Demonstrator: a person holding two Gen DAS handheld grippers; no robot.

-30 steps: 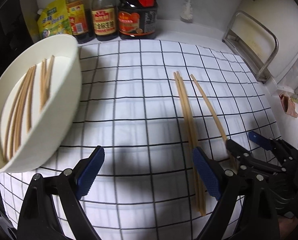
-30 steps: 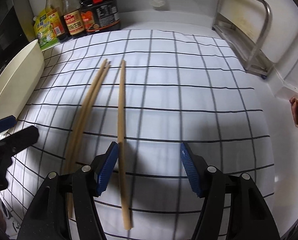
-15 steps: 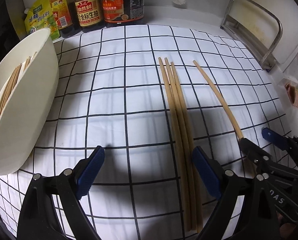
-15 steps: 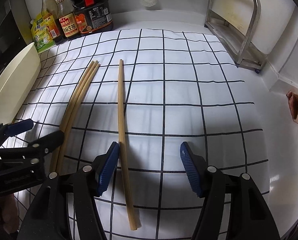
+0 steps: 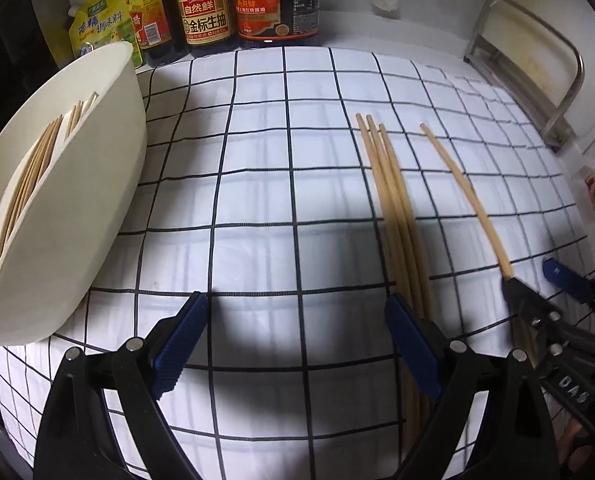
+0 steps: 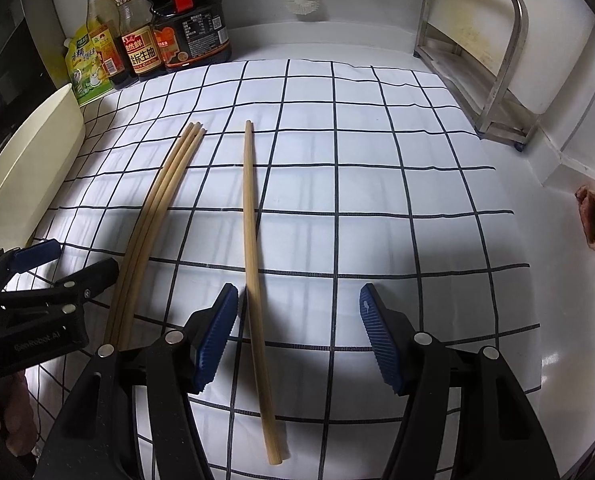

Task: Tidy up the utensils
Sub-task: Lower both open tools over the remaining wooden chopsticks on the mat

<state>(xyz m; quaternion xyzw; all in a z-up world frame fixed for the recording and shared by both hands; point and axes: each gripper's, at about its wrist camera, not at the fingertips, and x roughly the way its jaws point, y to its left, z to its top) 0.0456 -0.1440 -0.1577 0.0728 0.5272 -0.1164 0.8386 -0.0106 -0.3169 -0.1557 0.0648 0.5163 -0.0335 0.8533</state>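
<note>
Fingers of the left gripper (image 5: 295, 340) spread wide, blue pads apart, nothing between them, hovering over the checked cloth (image 5: 257, 184) with the right pad just beside the bundle of three chopsticks (image 5: 393, 200). Fingers of the right gripper (image 6: 299, 336) likewise spread, pinching nothing, straddling the near half of the single chopstick (image 6: 253, 264), which lies close to the left pad but not pressed by either. Compared with a second ago: left view swung away from the white bowl (image 5: 109, 184), so that less of its inside shows and the bundle reads as three sticks rather than two; sauce bottles (image 5: 205, 12) now fuller in view at the back. Right view nearly the same over the last half second, with the left gripper's black body now further into its lower left corner. Bowl at the left edge of the cloth, tilted toward the camera in the left view, holding a batch of chopsticks (image 5: 33, 176) laid lengthwise along its inner wall; exact count not readable. Bundle of three lying side by side, touching, on the cloth between bowl and single chopstick; single chopstick apart from it to the right, both pointing toward the back wall. Yellow pouch (image 5: 97, 28) beside the bottles, metal rack (image 6: 493, 60) at the right rear of the desk (image 6: 537, 280), all well apart from the chopsticks.
</note>
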